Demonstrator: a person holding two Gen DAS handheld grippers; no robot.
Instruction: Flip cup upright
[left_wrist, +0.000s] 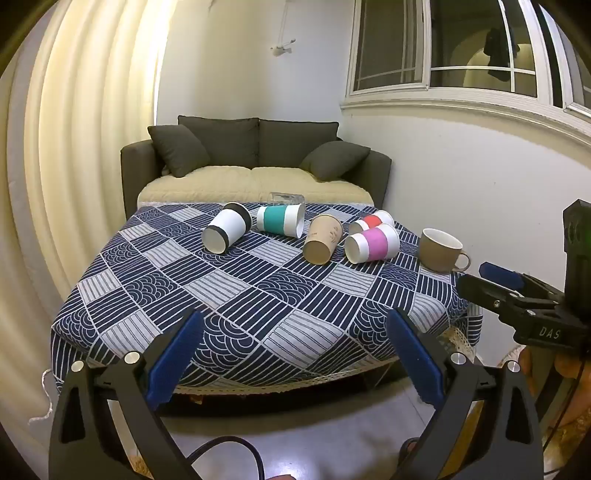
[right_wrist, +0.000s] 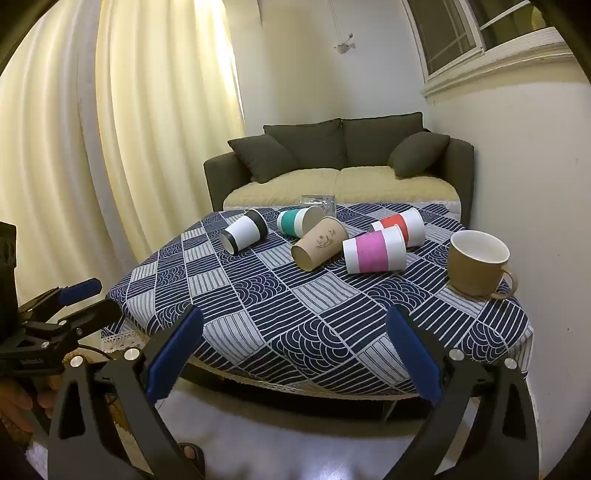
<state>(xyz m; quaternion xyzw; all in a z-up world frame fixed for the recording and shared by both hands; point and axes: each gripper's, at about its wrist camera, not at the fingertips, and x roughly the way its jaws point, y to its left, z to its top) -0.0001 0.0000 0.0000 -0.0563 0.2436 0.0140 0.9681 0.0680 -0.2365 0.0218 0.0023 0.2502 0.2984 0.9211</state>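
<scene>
Several paper cups lie on their sides on the patterned tablecloth (left_wrist: 258, 295): a black-and-white cup (left_wrist: 227, 229) (right_wrist: 243, 230), a teal cup (left_wrist: 280, 220) (right_wrist: 297, 220), a brown cup (left_wrist: 322, 239) (right_wrist: 319, 243), a pink cup (left_wrist: 372, 243) (right_wrist: 375, 254) and a red cup (left_wrist: 371, 222) (right_wrist: 400, 226). A tan mug (left_wrist: 441, 250) (right_wrist: 478, 264) stands upright at the right. My left gripper (left_wrist: 293, 328) is open and empty at the table's near edge. My right gripper (right_wrist: 295, 325) is open and empty too, and also shows in the left wrist view (left_wrist: 487, 280).
A clear glass (left_wrist: 286, 197) (right_wrist: 317, 203) stands at the table's far edge. A dark sofa (left_wrist: 255, 162) (right_wrist: 343, 158) sits behind the table. Curtains hang at the left, a wall and window at the right. The left gripper shows in the right wrist view (right_wrist: 85, 295).
</scene>
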